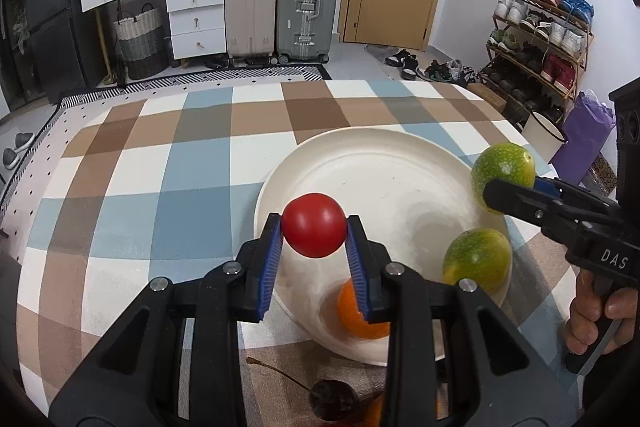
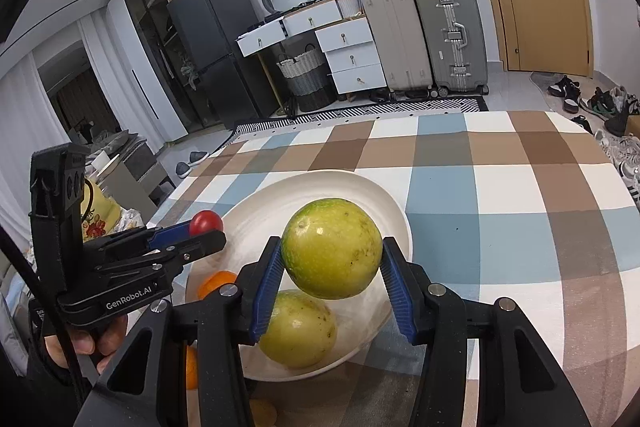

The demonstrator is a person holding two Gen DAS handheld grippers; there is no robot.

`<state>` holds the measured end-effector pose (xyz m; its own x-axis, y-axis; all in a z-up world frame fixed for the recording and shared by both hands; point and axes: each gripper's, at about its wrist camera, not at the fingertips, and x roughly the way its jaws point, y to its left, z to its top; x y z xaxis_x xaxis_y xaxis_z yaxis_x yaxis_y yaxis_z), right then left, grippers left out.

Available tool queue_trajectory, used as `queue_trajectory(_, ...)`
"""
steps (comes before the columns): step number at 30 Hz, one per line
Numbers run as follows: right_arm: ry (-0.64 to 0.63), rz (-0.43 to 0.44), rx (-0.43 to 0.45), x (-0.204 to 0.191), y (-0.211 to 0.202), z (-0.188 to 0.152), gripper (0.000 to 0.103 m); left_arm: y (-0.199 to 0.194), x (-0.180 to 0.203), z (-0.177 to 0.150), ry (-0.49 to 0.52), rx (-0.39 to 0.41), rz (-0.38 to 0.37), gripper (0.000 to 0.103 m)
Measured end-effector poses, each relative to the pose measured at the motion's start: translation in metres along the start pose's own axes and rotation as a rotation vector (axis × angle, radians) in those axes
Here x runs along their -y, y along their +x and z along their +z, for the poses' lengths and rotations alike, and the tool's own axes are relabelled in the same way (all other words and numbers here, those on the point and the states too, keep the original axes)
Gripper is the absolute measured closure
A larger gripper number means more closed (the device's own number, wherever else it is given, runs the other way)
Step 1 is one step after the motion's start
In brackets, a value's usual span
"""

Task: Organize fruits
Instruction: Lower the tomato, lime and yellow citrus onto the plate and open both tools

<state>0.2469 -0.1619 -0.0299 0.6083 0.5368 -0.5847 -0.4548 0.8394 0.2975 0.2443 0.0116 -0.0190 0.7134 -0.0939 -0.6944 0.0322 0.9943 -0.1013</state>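
My left gripper (image 1: 314,227) is shut on a red tomato (image 1: 313,225) and holds it above the near left rim of a white plate (image 1: 360,163). The tomato also shows in the right wrist view (image 2: 206,222). My right gripper (image 2: 332,255) is shut on a green round fruit (image 2: 332,247), seen in the left wrist view (image 1: 502,167) above the plate's right side. A second green fruit (image 1: 477,259) and an orange (image 1: 356,319) lie on the plate (image 2: 360,195).
The plate sits on a table with a checked cloth (image 1: 160,167). A dark cherry with a stem (image 1: 332,399) and another orange fruit (image 2: 192,367) lie on the cloth at the near edge. Suitcases, drawers and a shoe rack (image 1: 540,39) stand beyond the table.
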Motion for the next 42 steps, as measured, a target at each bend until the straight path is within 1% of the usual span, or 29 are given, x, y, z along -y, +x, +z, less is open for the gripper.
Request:
queue_trajectory(8,0.000,-0.009,-0.016,0.001,0.011,0.000,0.054,0.015,-0.002,-0.006,0.006,-0.024,0.022,0.074)
queue_trajectory(10,0.003,-0.015,-0.010,0.002,0.013,-0.001,0.054,0.016,-0.002,-0.007,0.003,-0.025,0.016,0.074)
queue_trajectory(14,0.020,-0.018,-0.030,0.006,0.019,-0.003,0.054,0.017,0.000,-0.008,0.009,-0.028,0.016,0.074)
queue_trajectory(18,0.020,-0.013,-0.017,0.006,0.015,-0.002,0.053,0.016,0.001,-0.009,0.014,-0.032,0.017,0.074)
queue_trajectory(20,0.022,-0.004,0.017,0.006,0.009,-0.001,0.049,0.014,0.002,-0.009,0.018,-0.026,0.030,0.074)
queue_trajectory(21,0.021,-0.011,0.031,0.006,0.006,-0.001,0.043,0.013,0.002,-0.009,0.019,-0.027,0.031,0.074)
queue_trajectory(22,0.021,-0.017,0.040,0.006,0.004,0.000,0.034,0.011,0.001,-0.009,0.017,-0.028,0.029,0.073)
queue_trajectory(23,0.018,-0.020,0.053,0.007,0.000,0.001,0.030,0.010,0.001,-0.009,0.014,-0.027,0.028,0.070)
queue_trajectory(25,0.010,-0.036,0.072,0.007,-0.006,0.002,0.020,0.004,-0.001,-0.009,0.005,-0.018,0.006,0.063)
queue_trajectory(26,0.008,-0.046,0.073,0.007,-0.008,0.002,0.017,0.000,-0.002,-0.009,0.001,-0.013,-0.001,0.051)
queue_trajectory(27,0.006,-0.053,0.076,0.008,-0.010,0.002,0.012,-0.005,-0.002,-0.009,-0.001,-0.004,0.016,0.032)
queue_trajectory(29,0.010,-0.062,0.071,0.010,-0.014,0.002,0.005,-0.017,-0.003,-0.010,-0.004,0.041,0.053,0.016)
queue_trajectory(30,0.014,-0.065,0.067,0.011,-0.015,0.001,0.003,-0.024,-0.003,-0.010,-0.005,0.065,0.057,0.014)
queue_trajectory(31,0.022,-0.069,0.062,0.012,-0.017,0.000,0.002,-0.029,-0.004,-0.009,-0.006,0.068,0.052,0.013)
queue_trajectory(33,0.026,-0.075,0.051,0.013,-0.019,-0.001,0.000,-0.037,-0.005,-0.009,-0.017,0.066,0.041,0.007)
queue_trajectory(34,0.025,-0.076,0.049,0.014,-0.021,-0.001,0.000,-0.041,-0.006,-0.010,-0.021,0.072,0.040,0.001)
queue_trajectory(36,0.021,-0.070,0.041,0.013,-0.023,-0.001,0.000,-0.051,-0.007,-0.014,-0.024,0.089,0.051,0.001)
queue_trajectory(42,-0.028,-0.070,0.008,0.000,-0.031,-0.004,0.000,-0.072,-0.006,-0.032,-0.023,0.091,0.052,0.001)
